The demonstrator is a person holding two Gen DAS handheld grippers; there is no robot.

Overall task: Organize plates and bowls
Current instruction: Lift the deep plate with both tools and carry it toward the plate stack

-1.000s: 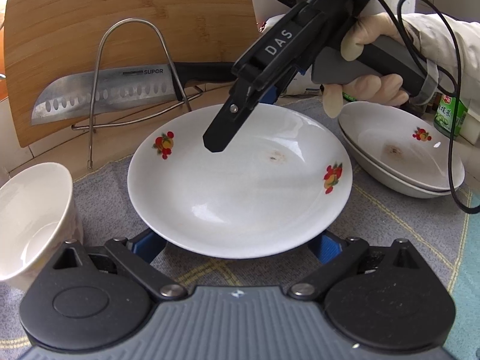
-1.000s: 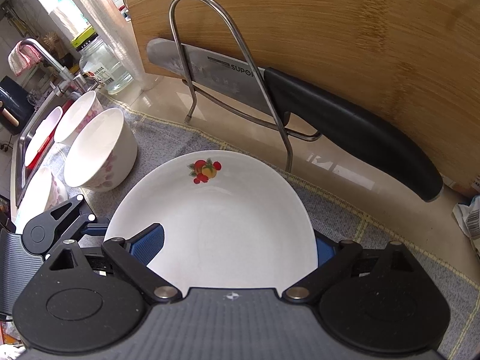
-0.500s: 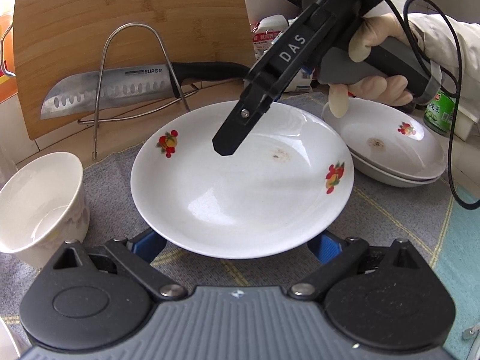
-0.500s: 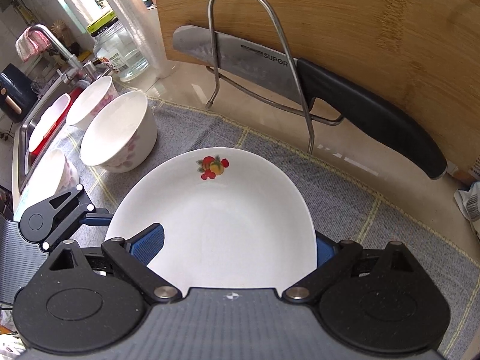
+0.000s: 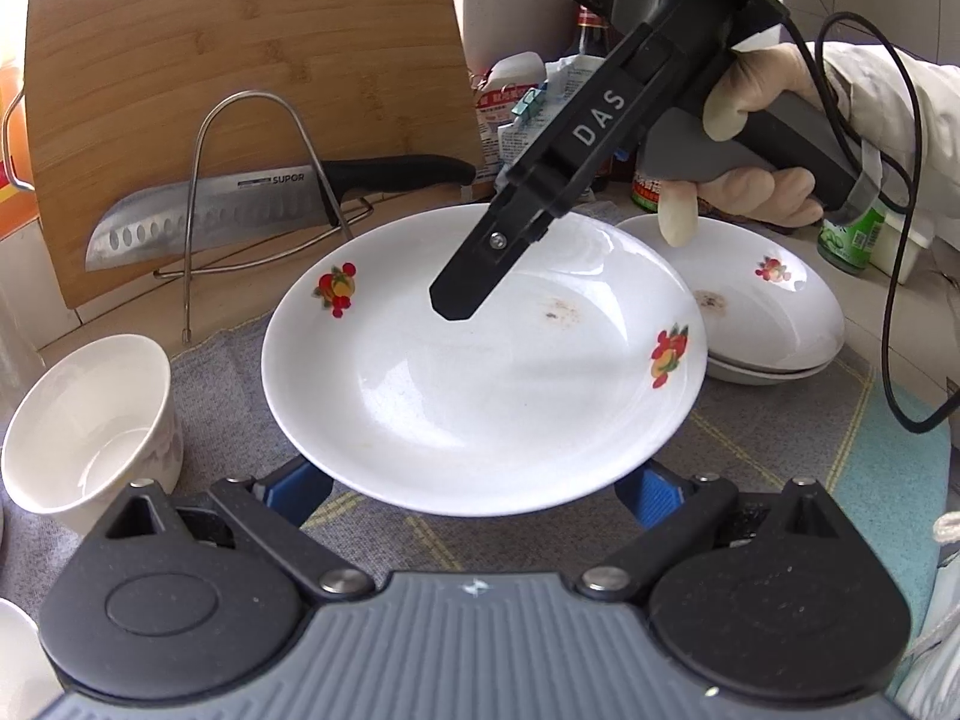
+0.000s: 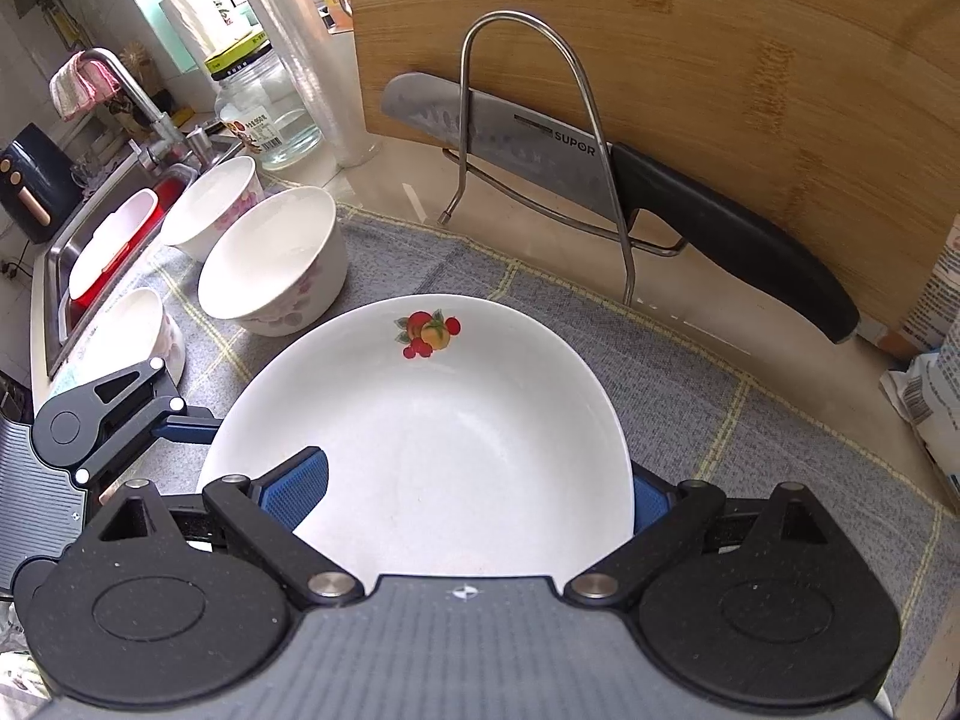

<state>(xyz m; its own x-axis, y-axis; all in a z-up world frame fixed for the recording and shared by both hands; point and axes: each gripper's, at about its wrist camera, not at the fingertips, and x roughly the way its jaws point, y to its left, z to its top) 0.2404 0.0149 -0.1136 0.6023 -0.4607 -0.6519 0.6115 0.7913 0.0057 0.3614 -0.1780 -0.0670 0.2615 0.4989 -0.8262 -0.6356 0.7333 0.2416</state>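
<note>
Right wrist: one plate (image 6: 432, 438) (fruit-printed), three bowls (image 6: 273, 261), one knife (image 6: 600, 180)

Bamboo board (image 6: 690, 60) upright at the surface's back edge, wire rack (image 6: 540, 138) before it holding a knife (image 6: 600, 162), grey cloth (image 6: 690, 408) spread on the surface, glass jar (image 6: 264, 108) and tap (image 6: 126, 90) near the sink (image 6: 57, 258), green bottle (image 5: 852, 240) at the right.

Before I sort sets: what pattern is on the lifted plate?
White plate with red-and-orange fruit motifs; left wrist view.
</note>
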